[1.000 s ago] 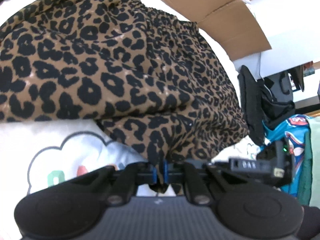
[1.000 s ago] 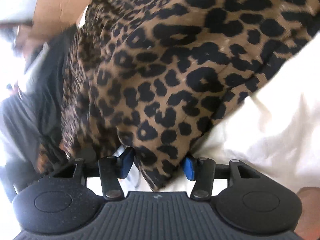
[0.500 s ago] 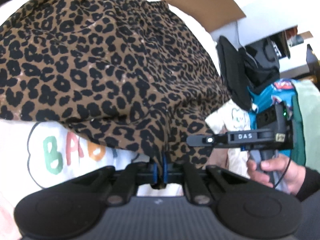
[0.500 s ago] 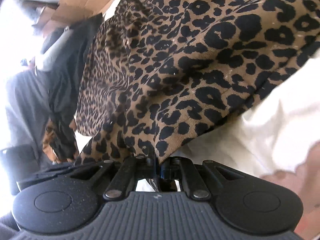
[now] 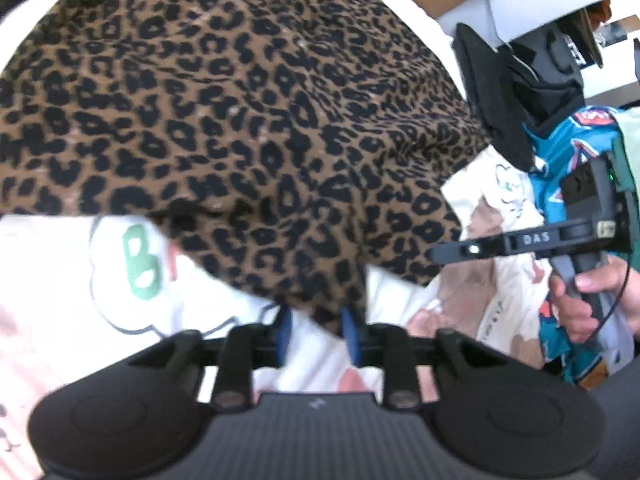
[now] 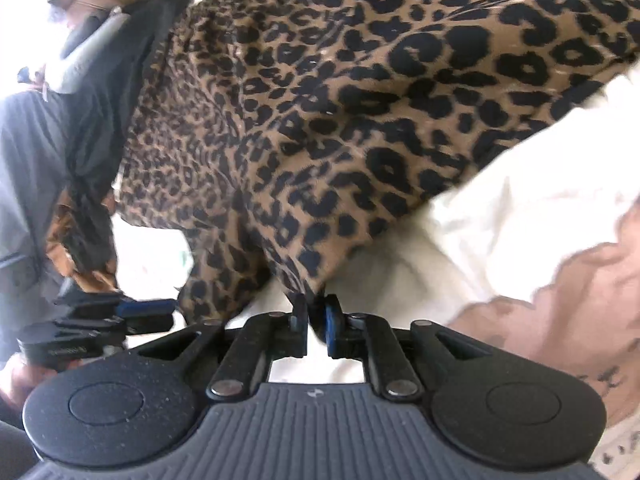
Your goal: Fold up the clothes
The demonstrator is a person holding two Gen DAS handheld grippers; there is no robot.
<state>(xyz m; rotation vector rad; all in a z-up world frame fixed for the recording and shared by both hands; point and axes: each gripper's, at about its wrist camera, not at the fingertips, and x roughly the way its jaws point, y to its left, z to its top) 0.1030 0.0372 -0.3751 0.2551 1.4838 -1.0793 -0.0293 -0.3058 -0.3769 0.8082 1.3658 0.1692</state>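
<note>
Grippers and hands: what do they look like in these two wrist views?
Each gripper is black plastic with a ribbed grey-black base, two round side housings, silver pivot screws and blue pads. The right gripper, seen side-on, bears white "DAS" lettering, a small green light and a thin black cable. A dark sleeve covers that wrist.

Both grippers are matte black w/ ribbed housing, two round caps and silver pivot screws at frame bottom; blue pads on fingers [image 5: 283, 330]; right gripper [image 5: 436, 250], at frame right, marked "DAS", green LED, thin black cable; hand [image 5: 592, 300].
</note>
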